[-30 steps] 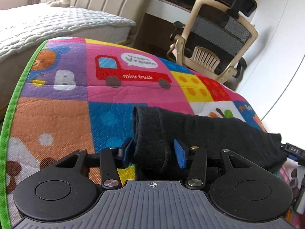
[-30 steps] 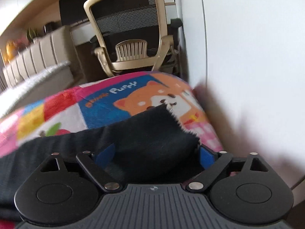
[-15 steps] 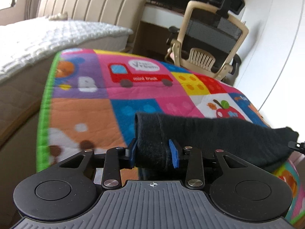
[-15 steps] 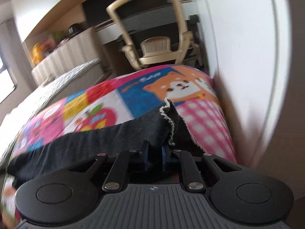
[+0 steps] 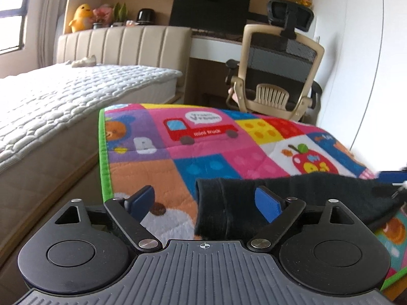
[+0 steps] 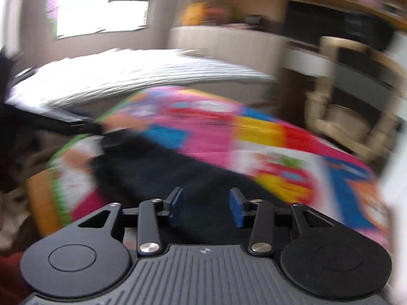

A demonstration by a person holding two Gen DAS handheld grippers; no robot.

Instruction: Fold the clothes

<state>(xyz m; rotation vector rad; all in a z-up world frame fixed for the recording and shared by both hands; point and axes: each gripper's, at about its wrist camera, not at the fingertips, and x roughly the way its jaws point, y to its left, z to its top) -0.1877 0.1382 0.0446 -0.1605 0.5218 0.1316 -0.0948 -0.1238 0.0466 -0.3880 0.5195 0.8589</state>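
Note:
A black folded garment (image 5: 300, 198) lies across the near part of a colourful play mat (image 5: 203, 147). My left gripper (image 5: 203, 203) is open, its blue pads wide apart; the garment's left end lies between them, nearer the right pad. The right wrist view is motion-blurred. In it my right gripper (image 6: 206, 207) is open above the black garment (image 6: 162, 170), with nothing pinched between its pads (image 6: 236, 209).
A bed with a white quilted mattress (image 5: 63, 101) stands left of the mat. A beige office chair (image 5: 277, 76) and a desk with a monitor (image 5: 208, 12) stand behind the mat. A white wall (image 5: 368, 63) runs on the right.
Both grippers have opened and let go of the black garment. The left gripper has pulled back and up. The right gripper has swung fast to the left, blurring its view.

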